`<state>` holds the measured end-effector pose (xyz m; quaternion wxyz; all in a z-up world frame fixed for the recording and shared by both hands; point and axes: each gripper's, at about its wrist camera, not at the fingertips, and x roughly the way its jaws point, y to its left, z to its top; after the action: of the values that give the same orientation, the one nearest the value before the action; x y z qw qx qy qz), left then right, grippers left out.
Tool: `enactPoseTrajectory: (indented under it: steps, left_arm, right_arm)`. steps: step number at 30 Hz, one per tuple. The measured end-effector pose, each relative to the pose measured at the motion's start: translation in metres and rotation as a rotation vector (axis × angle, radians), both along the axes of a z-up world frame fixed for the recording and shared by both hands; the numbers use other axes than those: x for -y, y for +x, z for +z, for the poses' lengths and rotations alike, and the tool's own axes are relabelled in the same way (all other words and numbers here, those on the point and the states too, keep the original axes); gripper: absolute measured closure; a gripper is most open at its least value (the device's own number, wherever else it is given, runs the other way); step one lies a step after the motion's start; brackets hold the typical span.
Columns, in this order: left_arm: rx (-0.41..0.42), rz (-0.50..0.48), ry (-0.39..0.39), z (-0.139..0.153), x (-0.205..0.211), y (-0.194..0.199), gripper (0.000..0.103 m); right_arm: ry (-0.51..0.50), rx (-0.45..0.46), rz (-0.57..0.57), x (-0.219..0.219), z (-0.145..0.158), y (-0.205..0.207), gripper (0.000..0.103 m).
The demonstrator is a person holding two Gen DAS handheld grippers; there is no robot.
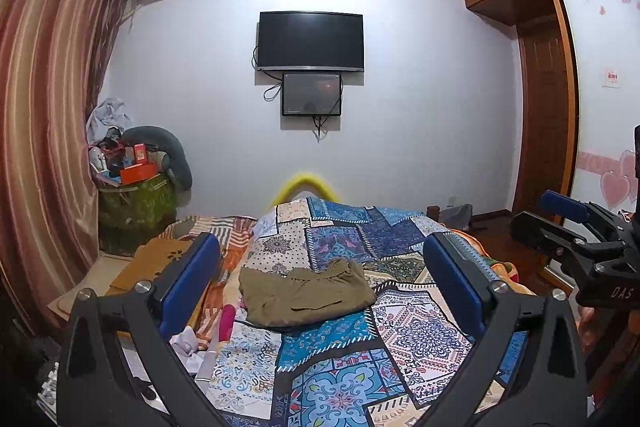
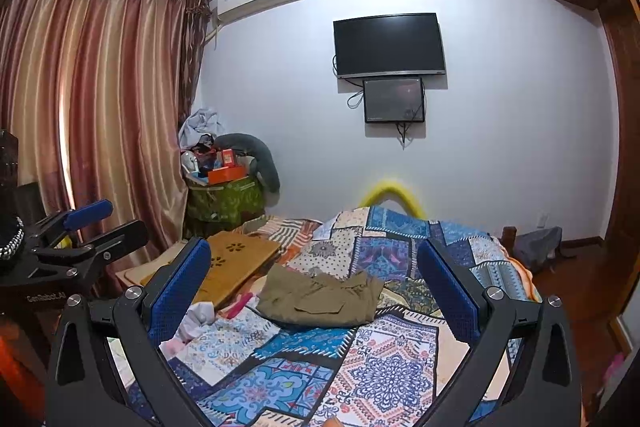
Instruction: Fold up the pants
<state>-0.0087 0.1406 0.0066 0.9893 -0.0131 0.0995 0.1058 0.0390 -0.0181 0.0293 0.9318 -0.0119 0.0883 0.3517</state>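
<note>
Olive pants (image 1: 306,293) lie on the patchwork bedspread (image 1: 420,331), mid-bed, already gathered into a compact, roughly rectangular bundle; waistband ruffle at the far edge, a pocket slit facing up. Looks folded or nearly so, though the far edge is rumpled and not squared. Left gripper (image 1: 320,281) held above the near end of the bed, jaws spread wide, nothing between the blue pads (image 1: 188,285) — clear of the cloth. Right gripper (image 2: 316,285) the same: wide open, empty, raised and pointed at the bundle from slightly to the right. Each gripper shows at the edge of the other's view, so the two sit side by side, near each other. Risks from here, as I judge them: a pinch that takes only the top layer would peel the bundle open rather than turn it over; a grab at the rumpled waistband could drag the whole stack across the slick spread and skew it. Loose pink and white clothing (image 2: 196,319) lies just beside the pants on the left — a low approach there could snag it into the fold. A wooden lap tray (image 2: 236,259) sits further left, apart.
</note>
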Motion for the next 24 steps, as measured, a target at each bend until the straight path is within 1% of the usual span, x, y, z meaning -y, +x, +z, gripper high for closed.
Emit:
enactPoseTrajectory:
  steps: [14, 19, 24]
  left_arm:
    - [0.004, -0.019, -0.003, 0.0006, 0.0000, 0.0000, 0.000]
    - [0.005, -0.037, -0.023, -0.0002, -0.0014, -0.0007, 0.000]
    - [0.008, -0.027, -0.030, 0.0007, -0.0033, -0.0007, 0.000]
  right_arm:
    - [-0.005, -0.012, -0.002, 0.0022, -0.0020, 0.0026, 0.001]
    - [-0.003, -0.013, -0.002, 0.0031, -0.0020, 0.0029, 0.001]
    - [0.002, -0.014, -0.001, 0.0040, -0.0011, 0.0035, 0.001]
